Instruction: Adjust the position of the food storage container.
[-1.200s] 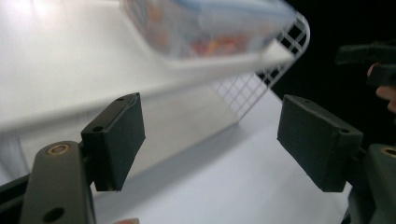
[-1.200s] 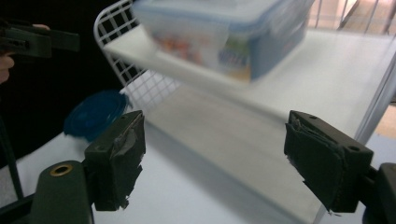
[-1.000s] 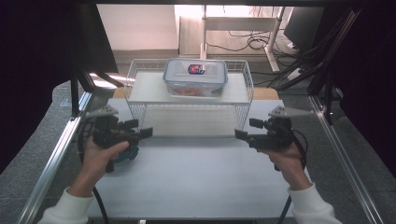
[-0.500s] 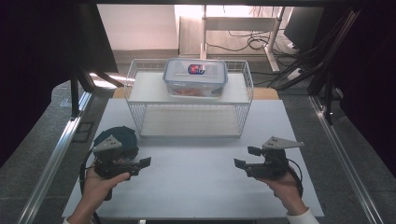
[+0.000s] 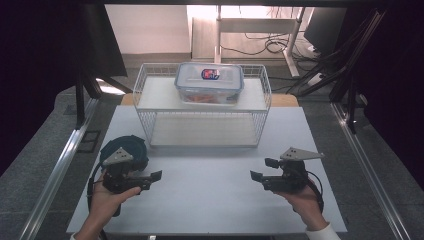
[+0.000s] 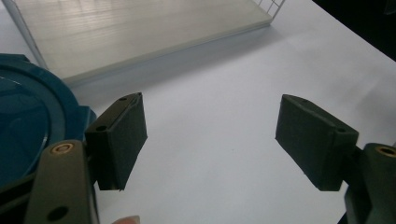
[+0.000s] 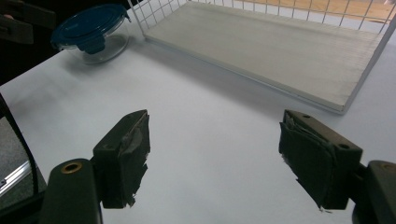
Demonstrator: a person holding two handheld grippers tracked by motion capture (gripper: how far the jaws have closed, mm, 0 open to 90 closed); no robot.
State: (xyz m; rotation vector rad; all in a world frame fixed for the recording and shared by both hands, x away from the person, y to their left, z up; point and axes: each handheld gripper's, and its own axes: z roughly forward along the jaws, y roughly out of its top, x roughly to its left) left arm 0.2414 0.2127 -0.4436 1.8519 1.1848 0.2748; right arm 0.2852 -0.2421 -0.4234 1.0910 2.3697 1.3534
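Observation:
A round glass container with a blue lid (image 5: pixel 127 147) stands on the white table at the left. My left gripper (image 5: pixel 150 177) lies just in front of it, jaws pointing right and open. In the left gripper view the left gripper (image 6: pixel 210 140) has nothing but bare table between its pads, and the blue lid (image 6: pixel 23 121) sits at the left edge. My right gripper (image 5: pixel 262 169) rests low at the right, pointing left, open. In the right gripper view the right gripper (image 7: pixel 215 158) is empty too, with the blue-lidded container (image 7: pixel 91 30) far off.
A white wire rack (image 5: pixel 155 95) with two shelves stands at the back middle. A clear rectangular lidded box (image 5: pixel 210 82) sits on its top shelf. The rack's lower shelf (image 6: pixel 116 28) (image 7: pixel 271 46) is bare. Metal rails run along both table sides.
Both hands have come down from just in front of the rack to the near part of the table. Over the last half second they have kept still.

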